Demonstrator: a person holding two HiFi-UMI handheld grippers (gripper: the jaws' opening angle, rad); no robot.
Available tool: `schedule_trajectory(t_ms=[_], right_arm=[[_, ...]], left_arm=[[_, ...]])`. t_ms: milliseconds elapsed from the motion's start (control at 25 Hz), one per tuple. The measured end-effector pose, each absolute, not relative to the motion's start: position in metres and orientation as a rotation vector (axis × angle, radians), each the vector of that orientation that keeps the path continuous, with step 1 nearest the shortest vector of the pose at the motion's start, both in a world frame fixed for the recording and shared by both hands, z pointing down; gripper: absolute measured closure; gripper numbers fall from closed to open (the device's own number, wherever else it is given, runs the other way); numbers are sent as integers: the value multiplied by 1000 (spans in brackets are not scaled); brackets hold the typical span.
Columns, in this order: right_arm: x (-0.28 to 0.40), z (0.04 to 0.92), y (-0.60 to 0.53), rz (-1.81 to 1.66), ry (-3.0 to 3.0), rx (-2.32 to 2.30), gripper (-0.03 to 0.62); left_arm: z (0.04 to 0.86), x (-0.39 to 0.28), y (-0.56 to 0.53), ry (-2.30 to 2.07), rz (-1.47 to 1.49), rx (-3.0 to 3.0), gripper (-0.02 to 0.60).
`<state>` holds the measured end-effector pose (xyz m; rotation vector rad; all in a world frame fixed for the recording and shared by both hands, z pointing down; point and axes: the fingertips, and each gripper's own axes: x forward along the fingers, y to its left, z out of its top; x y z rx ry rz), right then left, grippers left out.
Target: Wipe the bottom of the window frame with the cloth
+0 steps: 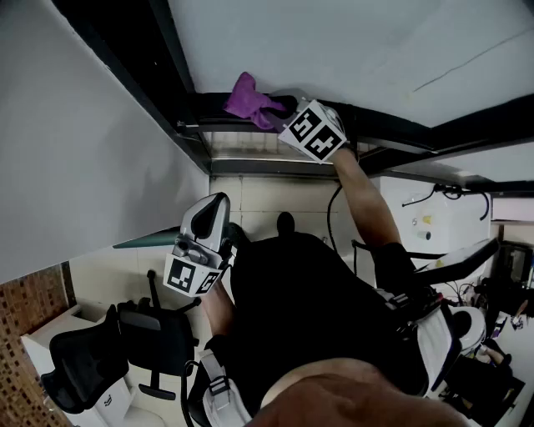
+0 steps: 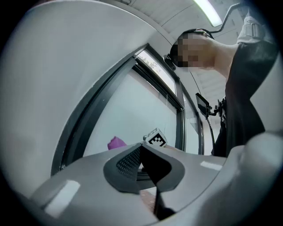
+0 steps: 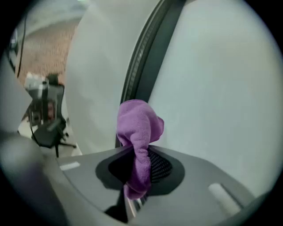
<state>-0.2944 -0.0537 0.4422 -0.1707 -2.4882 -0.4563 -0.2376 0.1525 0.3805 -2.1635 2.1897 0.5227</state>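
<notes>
window frame (image 3: 146,57) behind cloth (image 3: 139,128) clamped in right gripper (image 3: 139,167)

White wall (image 1: 75,142), black office chair (image 1: 83,367), pale tiled floor (image 1: 254,193), ceiling strip light (image 2: 208,11)

Bunched purple cloth (image 1: 249,98) at dark window frame (image 1: 213,107)

head: steeply down | gripper views: close, forward | shared: window frame (image 1: 158,83)
</notes>
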Motion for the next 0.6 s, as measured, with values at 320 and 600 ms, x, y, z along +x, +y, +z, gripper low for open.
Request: schedule_trajectory(t_ms=[320, 600], right_arm=[[-435, 511, -4, -581, -2388, -120, 528], [-420, 527, -14, -991, -2190, -96, 533]], left_arm=[[382, -258, 205, 2296, 557, -2022, 591], [384, -270, 208, 2309, 542, -2021, 591]])
